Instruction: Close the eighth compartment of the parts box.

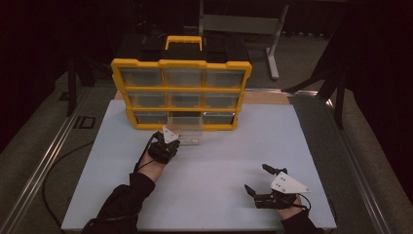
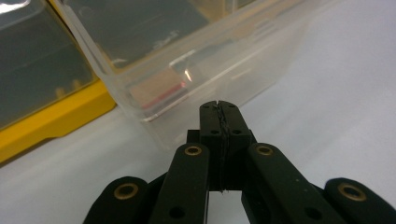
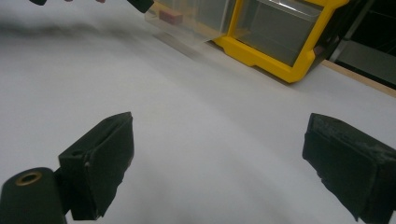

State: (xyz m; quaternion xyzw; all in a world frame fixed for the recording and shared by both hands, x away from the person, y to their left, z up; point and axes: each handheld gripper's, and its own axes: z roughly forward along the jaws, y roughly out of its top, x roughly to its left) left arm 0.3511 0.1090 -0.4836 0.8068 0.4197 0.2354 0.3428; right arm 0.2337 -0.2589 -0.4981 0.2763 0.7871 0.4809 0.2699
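A yellow organizer (image 1: pixel 181 95) with clear drawers stands at the back of the white board. Its bottom middle drawer (image 1: pixel 187 130) is pulled out onto the board. In the left gripper view this clear drawer (image 2: pixel 187 70) holds a small reddish block (image 2: pixel 156 92). My left gripper (image 1: pixel 174 140) sits at the drawer's front left corner, and its pads (image 2: pixel 211 112) are pressed together just short of the drawer wall, with nothing visible between them. My right gripper (image 1: pixel 256 178) rests low over the board at the front right, jaws spread wide and empty (image 3: pixel 224 154).
The organizer's yellow frame (image 3: pixel 275 60) and the pulled-out drawer (image 3: pixel 187 18) lie far ahead in the right gripper view. A black case with a yellow handle (image 1: pixel 183 41) stands behind the organizer. Bare white board (image 1: pixel 214 165) lies between the two grippers.
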